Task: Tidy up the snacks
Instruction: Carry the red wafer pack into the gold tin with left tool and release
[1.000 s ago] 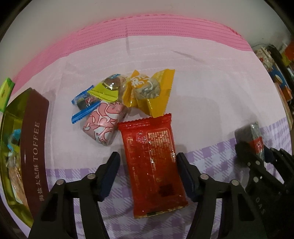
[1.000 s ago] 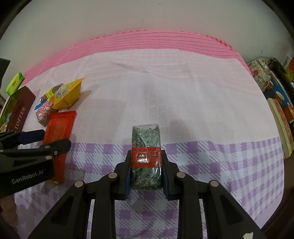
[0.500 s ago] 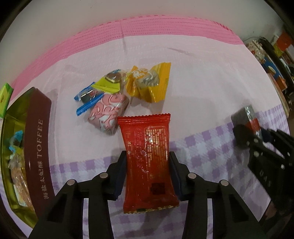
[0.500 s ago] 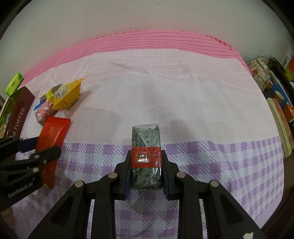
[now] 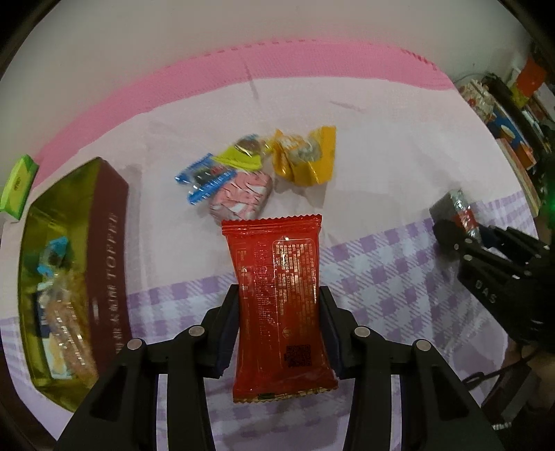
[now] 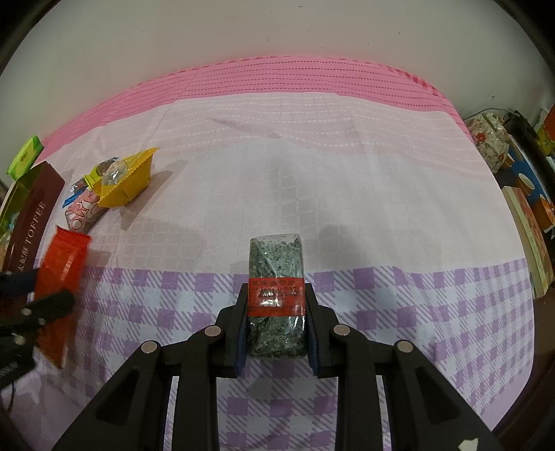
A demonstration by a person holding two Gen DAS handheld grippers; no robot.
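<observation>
Left gripper (image 5: 279, 312) squeezing red snack pack (image 5: 279, 305), near toffee box (image 5: 107, 249). Right gripper (image 6: 276, 319) squeezing green snack bar (image 6: 276, 295) above checked cloth (image 6: 416, 312).

"TOFFEE" – brown box (image 6: 33, 222), "DAS" – right gripper (image 5: 485, 295)

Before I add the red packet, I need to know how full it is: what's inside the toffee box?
The toffee box holds several wrapped snacks, one blue; its bottom beneath them is hidden.

Pink-and-purple tablecloth (image 6: 347, 180), white wall (image 6: 277, 31), stacked books (image 6: 530, 222)
</observation>
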